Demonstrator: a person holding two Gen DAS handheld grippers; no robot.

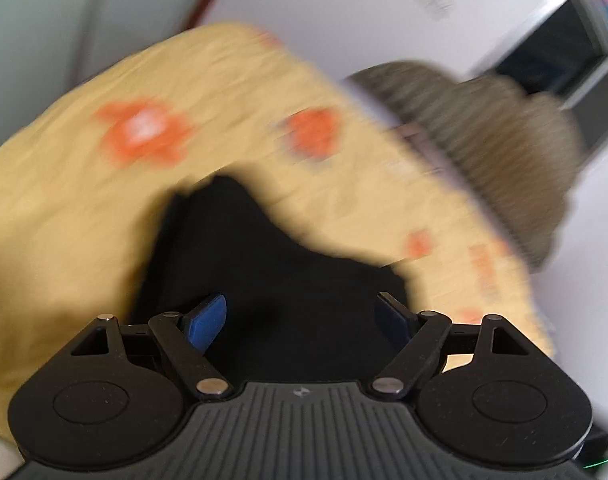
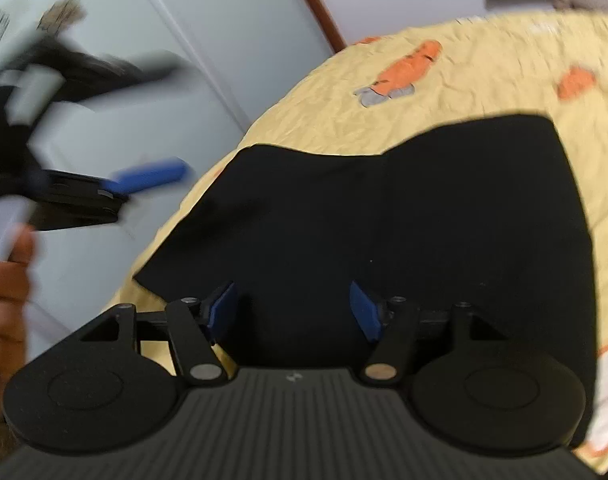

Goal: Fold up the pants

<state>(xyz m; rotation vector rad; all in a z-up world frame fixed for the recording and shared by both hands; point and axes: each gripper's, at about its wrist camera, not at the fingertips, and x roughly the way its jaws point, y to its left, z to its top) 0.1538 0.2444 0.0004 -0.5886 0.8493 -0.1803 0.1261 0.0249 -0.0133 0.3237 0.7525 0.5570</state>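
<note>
The black pants (image 2: pixel 383 216) lie flat on a yellow bedspread (image 2: pixel 483 80) with orange prints. In the right wrist view my right gripper (image 2: pixel 298 312) is open just above the near part of the pants, with nothing between its blue pads. My left gripper shows there as a blurred shape at the left, off the bed's edge, one blue finger (image 2: pixel 152 178) visible. In the left wrist view my left gripper (image 1: pixel 302 316) is open above a bunched part of the black pants (image 1: pixel 264 256), holding nothing. That view is motion-blurred.
A grey-brown striped pillow or blanket (image 1: pixel 483 140) lies at the far side of the bed. A pale wardrobe door (image 2: pixel 152 60) and a white wall (image 1: pixel 363 8) stand beyond the bed. The bed's edge (image 2: pixel 208 184) curves down the left in the right wrist view.
</note>
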